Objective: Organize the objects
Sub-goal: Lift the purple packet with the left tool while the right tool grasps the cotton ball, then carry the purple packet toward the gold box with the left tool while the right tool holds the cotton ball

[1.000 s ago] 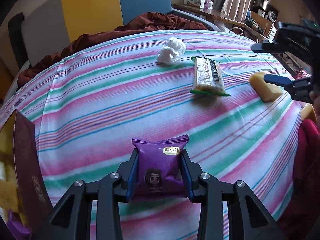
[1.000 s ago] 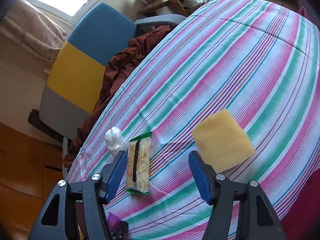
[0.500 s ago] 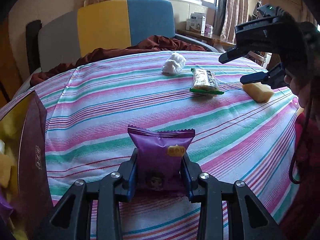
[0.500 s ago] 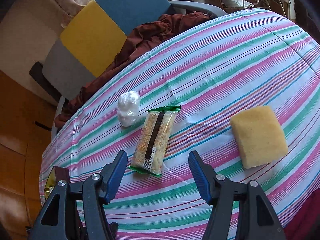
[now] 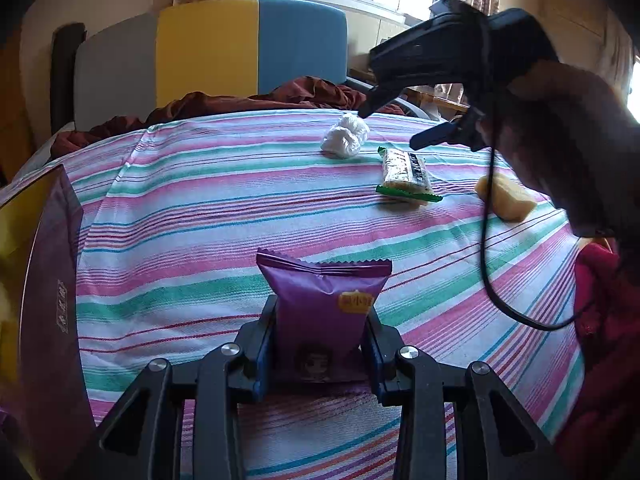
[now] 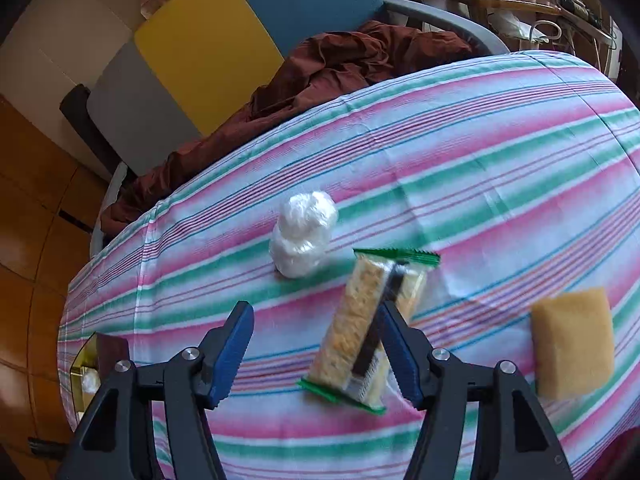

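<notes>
One purple packet [image 5: 322, 312] clamped in left tool [image 5: 318, 354]; right tool [image 6: 316, 350] gapes over one cereal bar [image 6: 360, 328].

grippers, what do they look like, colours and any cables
Both are black plastic with angular, strutted fingers, silver screws at the joints and blue pads: left gripper, right gripper. In the left wrist view a thin black cable hangs from the right one, beside a red sleeve.

Purple snack packet [image 5: 322, 312], near centre: yellow badge w/ small characters, too blurred to read; cartoon face printed below it. Dark maroon box [image 5: 52, 292] at near left: vertical line of pale characters on its side, illegible. Grain bar wrapper [image 6: 366, 330]: black strip w/ barcode-like print at near end, no readable text.
</notes>
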### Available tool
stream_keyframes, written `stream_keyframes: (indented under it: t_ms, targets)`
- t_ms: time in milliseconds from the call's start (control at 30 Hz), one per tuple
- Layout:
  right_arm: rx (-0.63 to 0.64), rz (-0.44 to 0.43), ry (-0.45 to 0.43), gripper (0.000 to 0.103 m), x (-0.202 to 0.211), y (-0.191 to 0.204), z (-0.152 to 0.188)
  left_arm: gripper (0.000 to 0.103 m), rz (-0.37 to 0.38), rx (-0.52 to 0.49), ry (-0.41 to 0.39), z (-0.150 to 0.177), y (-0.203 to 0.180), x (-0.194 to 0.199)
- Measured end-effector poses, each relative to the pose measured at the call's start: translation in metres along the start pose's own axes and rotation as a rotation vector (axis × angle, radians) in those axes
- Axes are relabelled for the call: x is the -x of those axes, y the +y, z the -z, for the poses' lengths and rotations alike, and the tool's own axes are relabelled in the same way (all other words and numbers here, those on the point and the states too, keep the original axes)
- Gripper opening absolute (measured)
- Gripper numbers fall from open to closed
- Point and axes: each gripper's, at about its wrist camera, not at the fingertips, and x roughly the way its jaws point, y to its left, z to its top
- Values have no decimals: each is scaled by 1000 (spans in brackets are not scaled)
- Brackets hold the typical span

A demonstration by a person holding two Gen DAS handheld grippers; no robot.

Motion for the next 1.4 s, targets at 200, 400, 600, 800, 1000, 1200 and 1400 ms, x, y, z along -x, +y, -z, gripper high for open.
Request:
stream_keyframes:
  t_ms: [200,400,600,800,1000,1200,1400]
  targets:
    - [4,98,24,65,-49,17,-36,38,27,18,-4,0,4,-1]
    - [130,153,57,37,-76,40,-40,38,40,28,-6,0,5,-1]
    - [261,72,99,37,-31,51,2,39,38,25,-10,0,5,0]
    - [288,39,169,37,15,27,64,39,24,13,-11,0,1,0]
    - [231,81,214,37,8,2,89,40,3,-7,-11,0,-2,0]
    - [287,135,193,37,1,10,88,40,-24,-32,-10,1,-7,1]
    - [314,164,182,37,-1,12,86,39,-54,-64,-2,1,-12,1]
